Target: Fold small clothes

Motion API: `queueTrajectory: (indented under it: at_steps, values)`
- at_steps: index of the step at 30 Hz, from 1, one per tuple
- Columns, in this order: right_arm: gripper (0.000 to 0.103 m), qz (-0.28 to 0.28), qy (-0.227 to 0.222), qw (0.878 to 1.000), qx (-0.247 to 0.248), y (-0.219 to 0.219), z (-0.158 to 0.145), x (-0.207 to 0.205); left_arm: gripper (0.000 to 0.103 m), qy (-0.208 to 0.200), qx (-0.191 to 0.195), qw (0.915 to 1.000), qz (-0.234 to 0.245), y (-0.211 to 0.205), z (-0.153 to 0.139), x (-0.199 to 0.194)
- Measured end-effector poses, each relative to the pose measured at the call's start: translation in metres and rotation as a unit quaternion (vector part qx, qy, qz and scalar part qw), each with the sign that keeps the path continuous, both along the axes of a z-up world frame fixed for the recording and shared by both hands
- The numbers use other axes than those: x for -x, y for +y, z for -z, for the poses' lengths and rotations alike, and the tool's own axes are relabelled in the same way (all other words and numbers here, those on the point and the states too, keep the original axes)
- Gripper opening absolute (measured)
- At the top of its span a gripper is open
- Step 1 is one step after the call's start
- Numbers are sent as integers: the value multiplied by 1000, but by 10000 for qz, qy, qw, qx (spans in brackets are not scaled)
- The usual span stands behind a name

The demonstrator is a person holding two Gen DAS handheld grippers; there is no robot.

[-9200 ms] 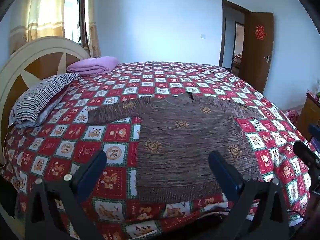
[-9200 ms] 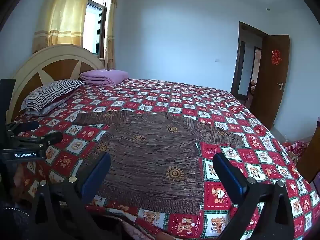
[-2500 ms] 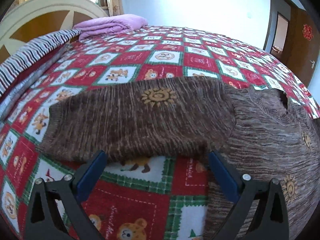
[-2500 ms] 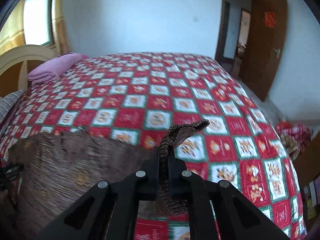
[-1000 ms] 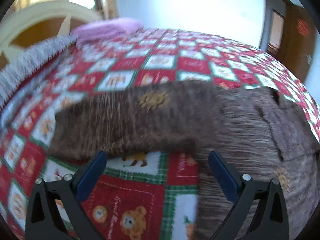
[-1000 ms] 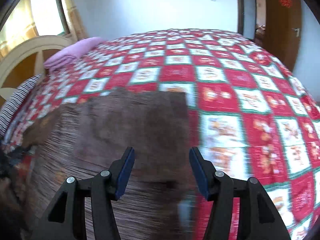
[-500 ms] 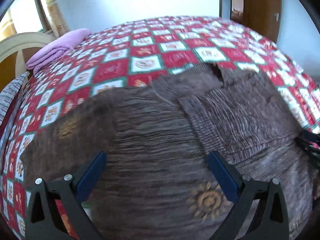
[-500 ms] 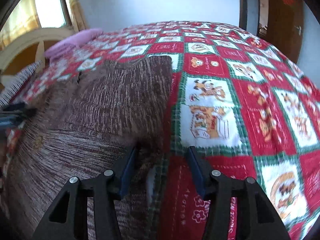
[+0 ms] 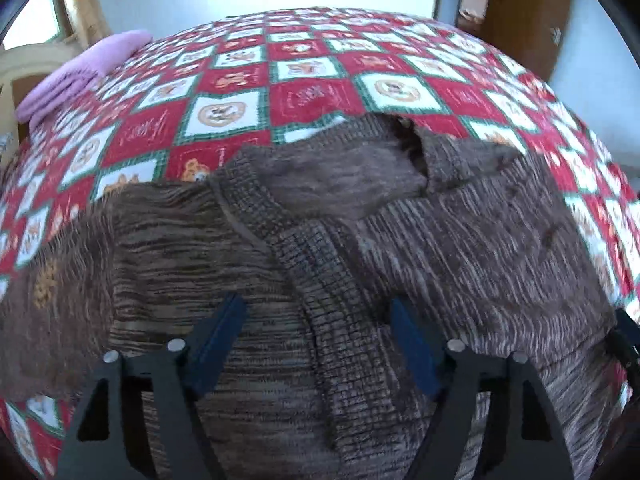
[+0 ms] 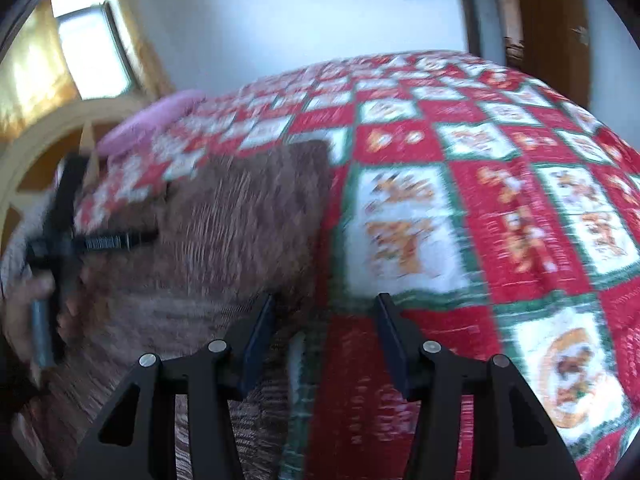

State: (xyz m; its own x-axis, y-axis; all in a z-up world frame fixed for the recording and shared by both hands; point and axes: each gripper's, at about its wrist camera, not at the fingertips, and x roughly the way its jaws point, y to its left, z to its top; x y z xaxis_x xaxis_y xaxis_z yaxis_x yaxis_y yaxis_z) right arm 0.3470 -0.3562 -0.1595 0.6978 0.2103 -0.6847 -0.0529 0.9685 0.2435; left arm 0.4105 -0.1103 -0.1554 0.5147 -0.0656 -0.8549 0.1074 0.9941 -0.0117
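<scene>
A brown knit sweater (image 9: pixel 460 240) with orange sun motifs lies flat on the bed, its right sleeve folded across the chest with the ribbed cuff (image 9: pixel 320 272) toward me. My left gripper (image 9: pixel 318 344) is open just above the sweater, its jaws on either side of that cuff. In the right wrist view the sweater (image 10: pixel 240 216) fills the left half. My right gripper (image 10: pixel 324 340) is open and empty over the sweater's right edge, where it meets the quilt. The left gripper's body (image 10: pixel 60 232) shows at far left.
The bed carries a red, white and green checked quilt (image 9: pixel 312 96) with bear pictures. A folded pink blanket (image 9: pixel 76 72) lies at the far left by the cream and brown headboard (image 10: pixel 36 152). A brown door (image 9: pixel 520 12) stands at the back right.
My left gripper has swung from the spread left sleeve to the chest and narrowed its opening around the folded cuff. My right gripper let go of the right sleeve earlier and now sits open at the sweater's edge.
</scene>
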Motion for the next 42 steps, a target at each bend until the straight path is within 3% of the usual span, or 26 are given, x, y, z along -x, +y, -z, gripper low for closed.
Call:
queueTrajectory:
  at_steps: [3, 6, 9, 12, 13, 14, 15, 16, 19, 22, 23, 28, 31, 34, 36, 37, 42]
  values:
    - [53, 388, -200, 9987, -250, -17, -22, -9, 93, -123, -30, 9999, 0, 4, 3, 1]
    - [53, 126, -120, 9997, -149, -7, -32, -41, 102, -255, 5, 9997, -32, 8, 7, 0]
    - [53, -32, 213, 9997, -71, 11, -19, -82, 103, -280, 299, 9991, -139, 18, 11, 1]
    - [52, -116, 487, 9987, -41, 29, -2, -119, 103, -446, 335, 9982, -226, 21, 10, 6]
    - [48, -95, 563, 9983, 127, 36, 4, -132, 103, -510, 343, 9978, -236, 22, 9, 8]
    - [23, -130, 636, 9977, 205, 41, 10, -138, 103, -561, 346, 9975, -239, 22, 9, 9]
    - [8, -135, 689, 9970, 313, 44, 14, -144, 103, -577, 377, 9973, -239, 23, 8, 10]
    - [8, -67, 670, 9969, 403, 43, 15, -146, 103, -558, 423, 9972, -272, 25, 9, 9]
    - [4, 187, 694, 9972, 223, 25, 19, -147, 103, -489, 496, 9967, -421, 32, 12, 4]
    - [0, 699, 673, 9950, 218, -3, 21, -146, 103, -508, 274, 9972, -465, 26, 13, 4]
    - [0, 661, 687, 9954, 74, -8, 22, -145, 103, -536, 202, 9972, -472, 24, 13, 4]
    - [3, 406, 427, 9969, 530, 10, -5, -121, 103, -530, 350, 9967, -509, 31, 15, 5]
    - [3, -260, 38, 9995, 150, 35, -29, -87, 103, -554, 328, 9963, -566, 31, 14, 6]
    - [3, -823, 289, 9953, 424, 59, -16, -68, 103, -566, 252, 9962, -608, 30, 14, 7]
    - [2, -707, 627, 9930, 714, 57, 7, -63, 103, -549, 241, 9964, -596, 30, 14, 7]
    - [2, -666, 568, 9945, 579, 48, 13, -56, 103, -537, 242, 9965, -589, 30, 15, 7]
    - [3, -113, 341, 9966, 737, 39, -8, -45, 103, -503, 218, 9972, -511, 28, 16, 6]
